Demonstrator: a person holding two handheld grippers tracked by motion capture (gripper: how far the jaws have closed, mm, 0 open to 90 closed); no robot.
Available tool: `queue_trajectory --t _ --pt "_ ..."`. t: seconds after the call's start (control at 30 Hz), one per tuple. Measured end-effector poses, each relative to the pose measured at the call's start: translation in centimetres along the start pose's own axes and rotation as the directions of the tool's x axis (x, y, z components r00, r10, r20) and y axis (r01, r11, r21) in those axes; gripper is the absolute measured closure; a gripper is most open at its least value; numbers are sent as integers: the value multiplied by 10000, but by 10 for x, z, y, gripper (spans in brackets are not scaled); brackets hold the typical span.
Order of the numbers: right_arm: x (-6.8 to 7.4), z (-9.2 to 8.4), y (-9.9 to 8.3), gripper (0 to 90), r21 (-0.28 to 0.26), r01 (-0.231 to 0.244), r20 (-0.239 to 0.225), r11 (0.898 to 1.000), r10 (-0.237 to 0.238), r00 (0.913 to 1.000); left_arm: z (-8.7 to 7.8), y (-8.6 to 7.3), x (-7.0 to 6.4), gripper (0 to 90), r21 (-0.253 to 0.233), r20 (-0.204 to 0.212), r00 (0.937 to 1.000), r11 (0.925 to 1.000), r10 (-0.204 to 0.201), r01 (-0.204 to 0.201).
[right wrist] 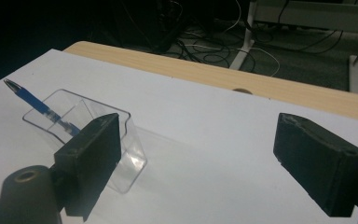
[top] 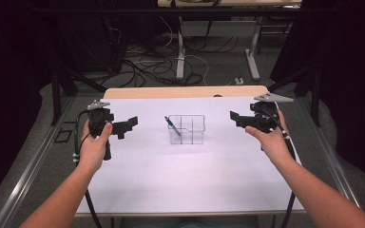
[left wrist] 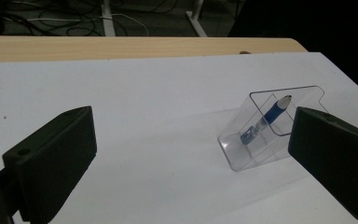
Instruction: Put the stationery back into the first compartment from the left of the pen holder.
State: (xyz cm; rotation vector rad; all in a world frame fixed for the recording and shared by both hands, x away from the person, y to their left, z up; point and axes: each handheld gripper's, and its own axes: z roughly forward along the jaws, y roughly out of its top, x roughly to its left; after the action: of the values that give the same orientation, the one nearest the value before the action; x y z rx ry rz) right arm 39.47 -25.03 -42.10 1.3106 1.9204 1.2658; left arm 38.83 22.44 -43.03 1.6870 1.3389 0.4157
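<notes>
A clear plastic organiser box (top: pixel 186 129) with inner dividers stands in the middle of the white table top. A blue pen (top: pixel 172 127) leans inside its left compartment, tip end sticking up over the rim. The same pen (left wrist: pixel 266 120) (right wrist: pixel 37 106) shows in both gripper views. My left gripper (top: pixel 132 121) is held left of the box, jaws wide apart with nothing between them. My right gripper (top: pixel 234 117) is held right of the box, also open and holding nothing. Both point inward toward the box and stand well apart from it.
The white sheet (top: pixel 190 166) covers the table, with a strip of bare wood (top: pixel 185 91) along the far edge. Beyond that edge are desk legs and loose cables (top: pixel 171 61) on the floor. Metal rails run along both sides.
</notes>
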Motion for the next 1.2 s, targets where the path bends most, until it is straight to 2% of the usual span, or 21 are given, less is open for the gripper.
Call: queue_trajectory --t 0.07,0.2,0.37,0.53,0.67,0.7,0.73,0.8,0.97,1.03,1.1,1.2 --pt "-5 -5 -8 151 24 -77 53 10000 77 10000 -2 -6 4 11 10 29 10000 10000 -80 80" --pt "-13 -13 -25 151 85 -36 238 10000 34 9997 -5 -19 11 12 -79 -33 9987 9986 -517 517" --pt "-26 -21 -46 151 220 -416 568 9989 403 9976 -12 -33 23 17 -324 -168 9960 9956 -882 877" --pt "-37 -28 -65 150 211 -705 901 9973 683 9936 -23 -45 37 20 -351 -282 9913 9912 -1283 1273" --pt "-47 -32 -79 150 163 -1204 1100 9926 1179 9869 -30 -58 50 22 -358 -451 9869 9875 -1547 1532" --pt "-50 -34 -82 150 108 -1198 1157 9927 1177 9863 -31 -61 53 22 -374 -527 9861 9871 -1577 1559" --pt "-51 -35 -85 150 98 -1432 1234 9897 1409 9823 -32 -63 55 23 -360 -542 9857 9869 -1592 1574" --pt "-55 -37 -92 150 38 -1604 1321 9870 1585 9785 -33 -70 59 23 -398 -692 9842 9863 -1627 1602" --pt "-64 -42 -109 150 -45 -1993 1578 9799 1975 9675 -32 -83 67 27 -382 -477 9848 9855 -1672 1655" --pt "-66 -43 -114 150 -43 -2291 1527 9734 2271 9618 -32 -88 70 28 -310 -496 9849 9859 -1660 1646" --pt "-70 -43 -119 153 -189 -2459 1275 9691 2463 9608 -31 -90 72 28 -336 -503 9839 9849 -1714 1698" --pt "-72 -44 -124 154 -43 -2551 1389 9669 2532 9574 -31 -93 75 28 -487 -558 9823 9831 -1790 1763"
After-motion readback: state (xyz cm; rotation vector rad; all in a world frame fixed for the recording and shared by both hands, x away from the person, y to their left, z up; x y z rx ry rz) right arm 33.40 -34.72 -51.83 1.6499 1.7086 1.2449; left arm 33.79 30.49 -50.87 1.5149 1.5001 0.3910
